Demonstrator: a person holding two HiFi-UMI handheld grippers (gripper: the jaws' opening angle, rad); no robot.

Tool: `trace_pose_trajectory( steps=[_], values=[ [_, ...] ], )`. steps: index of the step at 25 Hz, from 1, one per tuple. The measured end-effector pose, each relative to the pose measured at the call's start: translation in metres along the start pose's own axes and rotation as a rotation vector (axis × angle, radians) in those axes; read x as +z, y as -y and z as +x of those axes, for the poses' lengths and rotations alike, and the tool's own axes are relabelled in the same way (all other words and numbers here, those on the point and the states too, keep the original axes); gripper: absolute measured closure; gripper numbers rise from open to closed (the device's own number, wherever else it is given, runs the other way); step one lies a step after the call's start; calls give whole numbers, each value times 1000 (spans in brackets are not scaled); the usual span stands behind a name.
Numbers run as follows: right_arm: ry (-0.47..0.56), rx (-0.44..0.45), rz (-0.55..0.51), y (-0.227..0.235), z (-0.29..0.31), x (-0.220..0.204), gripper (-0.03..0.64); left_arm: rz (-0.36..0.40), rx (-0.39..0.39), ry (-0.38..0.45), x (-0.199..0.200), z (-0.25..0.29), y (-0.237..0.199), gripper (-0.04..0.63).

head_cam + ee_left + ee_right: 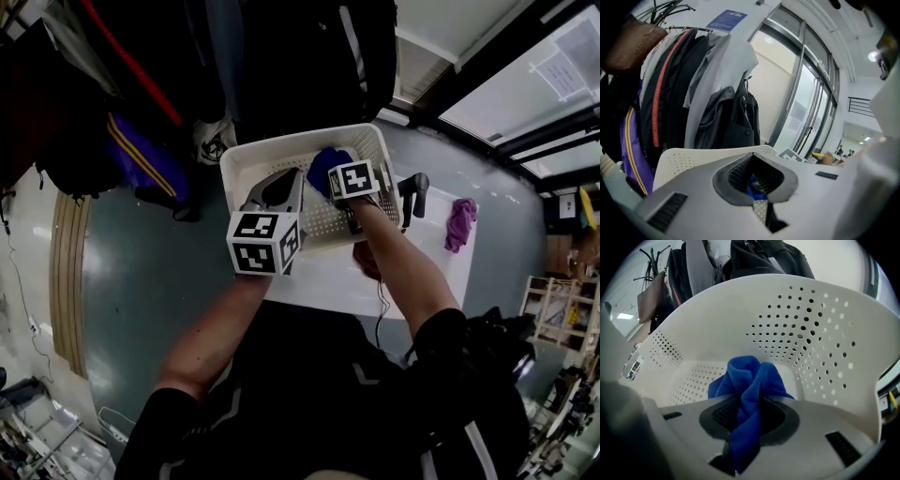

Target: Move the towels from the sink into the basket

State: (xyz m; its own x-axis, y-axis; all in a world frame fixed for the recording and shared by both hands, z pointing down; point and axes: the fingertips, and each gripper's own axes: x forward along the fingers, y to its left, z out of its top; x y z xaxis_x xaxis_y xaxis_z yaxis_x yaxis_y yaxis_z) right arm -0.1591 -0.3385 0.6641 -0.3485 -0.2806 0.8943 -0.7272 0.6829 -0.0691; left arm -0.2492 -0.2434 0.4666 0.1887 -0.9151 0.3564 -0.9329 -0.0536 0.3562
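Note:
A white perforated basket [281, 155] stands in front of me on a white surface. My right gripper [339, 176] points steeply down into it, shut on a crumpled blue towel [751, 378] that bulges above the jaws and hangs through them; the towel [326, 167] is over the basket's right half, with the basket wall [825, 333] behind it. My left gripper [274, 192] hovers over the basket's near left rim [689, 157], its jaws shut with the tips meeting and nothing between them. A purple towel [459, 223] lies on the white surface at the right.
A black faucet-like fixture [414, 193] stands just right of the basket. Dark jackets and bags [717, 108] hang on a rack beyond the basket. Glass doors [806, 112] lie to the right. Grey floor [141, 281] lies to the left.

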Motion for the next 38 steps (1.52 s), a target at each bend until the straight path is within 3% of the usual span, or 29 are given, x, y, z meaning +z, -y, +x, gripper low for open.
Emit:
trace_pose_trajectory(
  steps=[3,6,12,17,20,24,38],
  values=[
    [1,3,24,0,-3,1,488,22,-20,-5,2,-3,5,589],
    [25,4,44,-1,-11,6,414,39,-29,0,6,-6,8,589],
    [141,-9,39,-3,-46,28,414,35,-61,20,12,-9,15,589],
    [283,66,38,-20,-95,48,417,112,-118,53,20,-24,26,589],
    [366,121,-22,-34,-127,56,460,108,-160,52,24,-29,32,589],
    [464,115,-27,-39,-170,53,537,107,-205,79,30,-38,44,589],
    [770,39,58,-29,-314,-2,601,170,-424,104,37,-66,118,589]
  ],
)
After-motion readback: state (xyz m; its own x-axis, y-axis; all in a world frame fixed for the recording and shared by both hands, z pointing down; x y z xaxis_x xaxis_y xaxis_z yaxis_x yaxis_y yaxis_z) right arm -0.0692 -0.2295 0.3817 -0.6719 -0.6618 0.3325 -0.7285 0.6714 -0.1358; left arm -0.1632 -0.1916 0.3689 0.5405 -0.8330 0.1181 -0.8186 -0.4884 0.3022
